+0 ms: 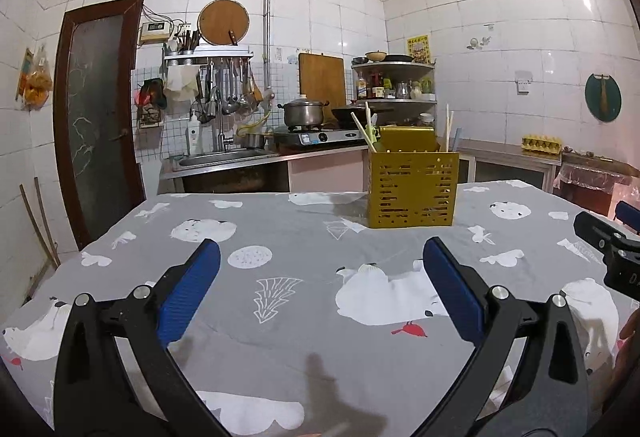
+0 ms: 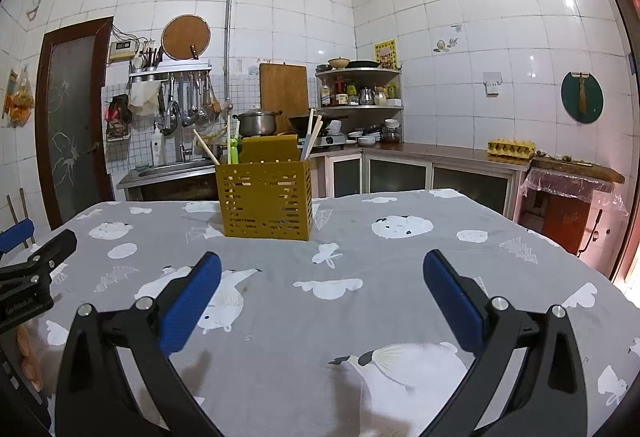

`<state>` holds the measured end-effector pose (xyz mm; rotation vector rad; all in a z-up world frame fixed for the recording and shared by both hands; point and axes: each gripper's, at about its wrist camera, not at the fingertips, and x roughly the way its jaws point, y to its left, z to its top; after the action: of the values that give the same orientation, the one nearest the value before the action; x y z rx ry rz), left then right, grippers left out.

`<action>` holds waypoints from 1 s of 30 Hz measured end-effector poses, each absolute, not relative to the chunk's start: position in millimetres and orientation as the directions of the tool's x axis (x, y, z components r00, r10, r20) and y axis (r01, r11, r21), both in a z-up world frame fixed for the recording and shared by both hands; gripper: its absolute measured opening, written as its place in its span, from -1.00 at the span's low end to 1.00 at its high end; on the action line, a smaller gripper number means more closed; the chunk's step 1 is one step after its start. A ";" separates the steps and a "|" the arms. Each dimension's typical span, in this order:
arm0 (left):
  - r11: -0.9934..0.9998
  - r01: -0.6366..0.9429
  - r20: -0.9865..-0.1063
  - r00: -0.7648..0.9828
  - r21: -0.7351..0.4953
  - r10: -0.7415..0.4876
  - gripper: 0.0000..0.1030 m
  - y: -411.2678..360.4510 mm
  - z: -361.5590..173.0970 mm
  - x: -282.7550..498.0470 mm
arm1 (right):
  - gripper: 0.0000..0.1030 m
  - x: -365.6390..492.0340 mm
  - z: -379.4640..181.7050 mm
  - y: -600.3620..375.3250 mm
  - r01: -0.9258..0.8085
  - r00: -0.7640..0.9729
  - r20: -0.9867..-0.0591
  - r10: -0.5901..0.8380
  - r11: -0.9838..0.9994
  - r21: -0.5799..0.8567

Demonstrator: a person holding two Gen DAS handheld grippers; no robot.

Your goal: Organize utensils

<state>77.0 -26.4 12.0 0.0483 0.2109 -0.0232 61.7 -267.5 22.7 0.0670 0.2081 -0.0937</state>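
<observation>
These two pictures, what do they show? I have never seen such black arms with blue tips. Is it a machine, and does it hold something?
No machine: a person carries one hand-held gripper in each hand, with a camera on each looking forward along its two fingers. One picture is from the left hand-held gripper, the other from the right hand-held gripper. Both are open and hold nothing. The blue pads are the fingertips. Below lies a table with a grey patterned cloth. On it stands a yellow utensil holder with chopsticks inside.

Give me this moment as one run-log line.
left gripper: open, empty | right gripper: open, empty | yellow utensil holder: upright on tablecloth, chopsticks inside | loose utensils: none visible
</observation>
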 end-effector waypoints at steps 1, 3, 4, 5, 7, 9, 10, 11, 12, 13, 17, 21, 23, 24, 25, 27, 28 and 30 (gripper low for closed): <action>0.999 0.029 -0.210 0.978 0.045 -0.018 0.91 -26.3 12.1 76.8 | 0.92 62.0 22.5 -268.0 0.100 0.974 -0.209 -0.085 0.993 0.059; 0.999 0.029 -0.209 0.978 0.042 -0.019 0.91 -25.4 12.1 76.7 | 0.92 61.9 22.6 -268.1 0.101 0.974 -0.208 -0.086 0.993 0.061; 0.999 0.028 -0.210 0.977 0.044 -0.018 0.91 -26.0 11.7 76.8 | 0.92 61.6 22.6 -267.9 0.102 0.974 -0.207 -0.087 0.993 0.060; 0.999 0.027 -0.211 0.977 0.044 -0.017 0.91 -25.9 11.6 76.8 | 0.92 61.4 22.6 -267.5 0.102 0.975 -0.206 -0.088 0.993 0.058; 0.999 0.025 -0.214 0.977 0.044 -0.015 0.91 -25.9 12.1 77.3 | 0.92 60.5 22.7 -267.1 0.101 0.975 -0.203 -0.088 0.994 0.052; 0.999 0.020 -0.218 0.976 0.045 -0.010 0.91 -25.9 12.1 78.2 | 0.92 60.1 22.9 -266.4 0.102 0.976 -0.200 -0.091 0.994 0.046; 0.999 0.021 -0.220 0.975 0.045 -0.010 0.91 -25.9 11.9 78.4 | 0.92 59.5 23.3 -266.0 0.102 0.976 -0.199 -0.091 0.994 0.045; 0.999 0.021 -0.222 0.975 0.045 -0.010 0.91 -25.9 11.9 78.5 | 0.92 59.3 23.5 -265.8 0.103 0.976 -0.197 -0.093 0.994 0.043; 0.999 0.021 -0.222 0.975 0.045 -0.010 0.91 -25.9 11.9 78.9 | 0.92 59.3 23.6 -265.9 0.103 0.976 -0.197 -0.093 0.994 0.044; 0.999 0.021 -0.223 0.975 0.045 -0.010 0.91 -25.8 11.9 79.0 | 0.92 59.0 23.8 -265.8 0.105 0.976 -0.195 -0.095 0.994 0.042; 0.999 0.021 -0.225 0.974 0.045 -0.010 0.91 -25.8 12.0 79.5 | 0.92 56.5 24.9 -265.7 0.111 0.977 -0.186 -0.103 0.993 0.035; 0.999 0.021 -0.224 0.974 0.046 -0.010 0.91 -25.8 12.0 79.4 | 0.92 55.8 25.6 -266.3 0.112 0.978 -0.181 -0.104 0.993 0.034; 0.999 0.021 -0.222 0.975 0.046 -0.010 0.91 -25.8 12.1 79.1 | 0.92 56.1 25.6 -266.7 0.112 0.977 -0.184 -0.104 0.993 0.034; 0.999 0.021 -0.222 0.975 0.047 -0.010 0.91 -25.9 12.2 79.4 | 0.92 56.0 25.5 -266.9 0.112 0.977 -0.185 -0.104 0.993 0.036; 0.999 0.021 -0.221 0.975 0.049 -0.010 0.91 -26.3 12.1 79.4 | 0.92 54.8 25.9 -266.7 0.112 0.977 -0.184 -0.104 0.993 0.036; 0.998 0.021 -0.217 0.976 0.053 -0.008 0.91 -27.5 11.8 79.1 | 0.92 55.0 26.0 -266.8 0.112 0.978 -0.184 -0.104 0.993 0.035; 0.998 0.020 -0.216 0.976 0.055 -0.008 0.91 -28.2 11.3 79.2 | 0.92 54.7 26.0 -267.1 0.112 0.978 -0.183 -0.104 0.993 0.035; 0.998 0.020 -0.216 0.976 0.057 -0.007 0.91 -29.3 10.8 78.9 | 0.92 55.1 26.0 -267.6 0.112 0.977 -0.185 -0.104 0.993 0.034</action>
<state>78.9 -29.3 10.8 0.0593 0.2171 -0.0137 55.1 -267.6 26.0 0.0439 0.1838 -0.1087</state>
